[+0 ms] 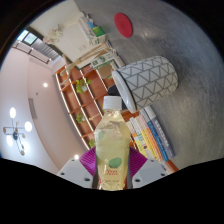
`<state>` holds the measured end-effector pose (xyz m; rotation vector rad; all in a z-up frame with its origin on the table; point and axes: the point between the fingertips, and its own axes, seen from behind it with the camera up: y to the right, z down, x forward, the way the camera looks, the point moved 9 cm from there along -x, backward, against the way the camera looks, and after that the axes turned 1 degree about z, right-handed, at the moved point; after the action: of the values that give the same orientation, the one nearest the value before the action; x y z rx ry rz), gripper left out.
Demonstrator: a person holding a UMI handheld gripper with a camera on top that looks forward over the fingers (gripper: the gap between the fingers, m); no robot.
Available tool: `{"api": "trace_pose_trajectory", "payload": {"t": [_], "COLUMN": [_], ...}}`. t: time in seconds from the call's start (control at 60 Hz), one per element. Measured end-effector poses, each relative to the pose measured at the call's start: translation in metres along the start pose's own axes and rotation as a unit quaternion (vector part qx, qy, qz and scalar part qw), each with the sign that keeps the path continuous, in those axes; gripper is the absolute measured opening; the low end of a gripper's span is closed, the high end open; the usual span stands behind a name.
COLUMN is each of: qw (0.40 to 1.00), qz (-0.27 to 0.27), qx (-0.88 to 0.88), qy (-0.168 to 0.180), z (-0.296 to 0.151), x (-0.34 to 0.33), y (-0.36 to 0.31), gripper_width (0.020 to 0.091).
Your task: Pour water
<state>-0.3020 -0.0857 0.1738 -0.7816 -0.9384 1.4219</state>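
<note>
A clear plastic bottle (pixel 112 140) with pale yellow liquid, a white cap and a green-and-white label stands upright in my gripper (pixel 112 168). Both purple pads (pixel 88 160) press against its sides, so the fingers are shut on it. Beyond the bottle, up and to the right, a white cup (pixel 148 77) with a black diamond line pattern lies tilted in the view, its dark opening facing left toward the bottle's cap. The whole scene is rotated, so the bottle is held at a tilt relative to the room.
A grey tabletop (pixel 170 40) carries a red round disc (pixel 122 22) far behind the cup. Colourful striped books or boxes (pixel 152 132) lie just right of the bottle. A wooden shelf unit (pixel 82 82) and ceiling lights (pixel 14 128) show to the left.
</note>
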Motion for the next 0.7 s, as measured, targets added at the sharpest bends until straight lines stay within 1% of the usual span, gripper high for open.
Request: {"api": "trace_pose_trajectory", "payload": {"t": [0.1,0.117,0.133,0.233,0.283,0.367,0.4,0.45,0.467,0.5,0.517,0.567,0.633,0.7], "qw": [0.999,0.999,0.999,0.999,0.999,0.999,0.998,0.988,0.983,0.968,0.960,0.928,0.875,0.807], "qz": [0.006,0.007,0.008,0.014,0.016,0.029,0.031,0.044,0.047,0.051,0.048,0.045,0.017,0.010], "qx": [0.036,0.040,0.041,0.044,0.032,-0.017,-0.052,-0.141,-0.174,-0.241,-0.269,-0.366,-0.481,-0.587], "qy": [0.002,0.001,0.000,-0.004,-0.009,-0.015,-0.021,-0.036,-0.039,-0.050,-0.054,-0.058,-0.058,-0.056], "z": [-0.001,0.001,-0.002,0.000,-0.003,0.001,0.006,0.010,0.011,0.014,0.017,0.021,0.022,0.022], "x": [-0.001,-0.013,0.001,-0.007,0.001,-0.001,-0.011,-0.002,0.000,0.004,-0.005,0.003,0.002,0.005], "y": [0.001,-0.001,0.000,-0.002,-0.002,-0.004,-0.009,-0.012,-0.014,-0.019,-0.023,-0.038,-0.061,-0.085], "gripper_width": [0.0392,0.0393,0.0392,0.0393,0.0393,0.0392,0.0393,0.0395,0.0408,0.0409,0.0409,0.0409,0.0408,0.0407]}}
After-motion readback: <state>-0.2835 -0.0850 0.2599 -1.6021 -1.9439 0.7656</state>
